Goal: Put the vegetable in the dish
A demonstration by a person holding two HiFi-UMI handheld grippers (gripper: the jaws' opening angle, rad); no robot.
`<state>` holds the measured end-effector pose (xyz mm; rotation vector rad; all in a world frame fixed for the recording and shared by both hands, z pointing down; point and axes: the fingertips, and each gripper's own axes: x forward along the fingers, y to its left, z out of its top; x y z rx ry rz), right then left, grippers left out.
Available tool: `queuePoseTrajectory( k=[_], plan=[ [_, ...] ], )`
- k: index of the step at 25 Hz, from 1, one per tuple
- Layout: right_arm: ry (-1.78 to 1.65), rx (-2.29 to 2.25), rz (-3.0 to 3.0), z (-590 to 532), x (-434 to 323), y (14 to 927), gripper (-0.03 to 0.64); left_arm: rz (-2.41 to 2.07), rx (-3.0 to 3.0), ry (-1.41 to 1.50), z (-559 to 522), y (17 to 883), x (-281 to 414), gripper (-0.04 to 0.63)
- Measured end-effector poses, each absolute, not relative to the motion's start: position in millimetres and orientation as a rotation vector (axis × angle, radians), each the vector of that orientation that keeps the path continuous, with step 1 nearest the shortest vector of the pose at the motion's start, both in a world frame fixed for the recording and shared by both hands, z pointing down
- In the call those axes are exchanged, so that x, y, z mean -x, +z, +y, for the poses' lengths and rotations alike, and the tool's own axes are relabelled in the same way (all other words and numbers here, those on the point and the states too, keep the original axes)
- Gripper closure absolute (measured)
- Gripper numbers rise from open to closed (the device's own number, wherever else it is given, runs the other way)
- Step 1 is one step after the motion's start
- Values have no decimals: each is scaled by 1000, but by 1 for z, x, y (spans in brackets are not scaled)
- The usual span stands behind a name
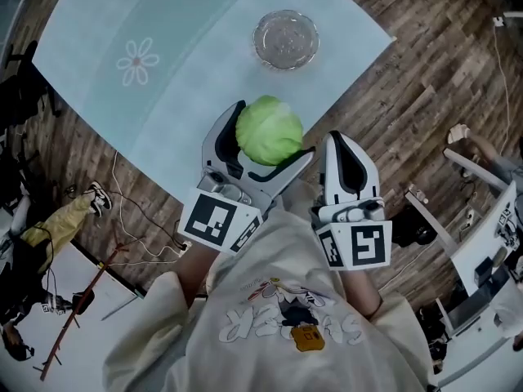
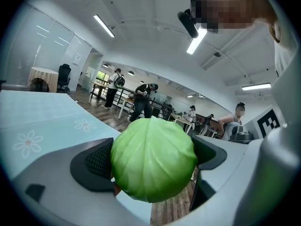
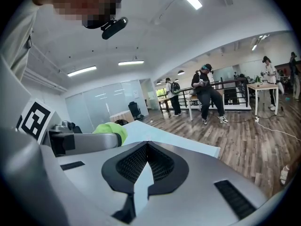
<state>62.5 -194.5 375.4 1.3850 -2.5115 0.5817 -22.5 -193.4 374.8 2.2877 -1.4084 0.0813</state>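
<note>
A round green cabbage (image 1: pixel 269 129) is clamped between the jaws of my left gripper (image 1: pixel 263 141), held above the near edge of the pale blue table (image 1: pixel 163 72). Seen from the left gripper view, the cabbage (image 2: pixel 153 164) fills the gap between the black pads. A clear glass dish (image 1: pixel 285 38) sits empty farther back on the table, well beyond the cabbage. My right gripper (image 1: pixel 347 155) is shut with nothing in it, level with the left one and to its right, over the wooden floor. In the right gripper view, the right gripper (image 3: pixel 146 166) has its pads touching, and the cabbage (image 3: pixel 112 130) peeks past the left gripper's side.
The tablecloth has flower prints (image 1: pixel 136 60). Wooden floor (image 1: pixel 441 80) surrounds the table. Cables and a red rod (image 1: pixel 82 309) lie on the floor at left, white furniture (image 1: pixel 490 243) stands at right. People stand at desks far across the room (image 3: pixel 207 93).
</note>
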Motion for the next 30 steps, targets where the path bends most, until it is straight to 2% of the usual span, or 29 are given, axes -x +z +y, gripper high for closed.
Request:
queuePoseTrajectory(
  k=[30],
  plan=[
    [632, -1331, -2433, -267, -49, 449, 594, -1512, -2215, 224, -292, 496, 21, 72]
  ],
)
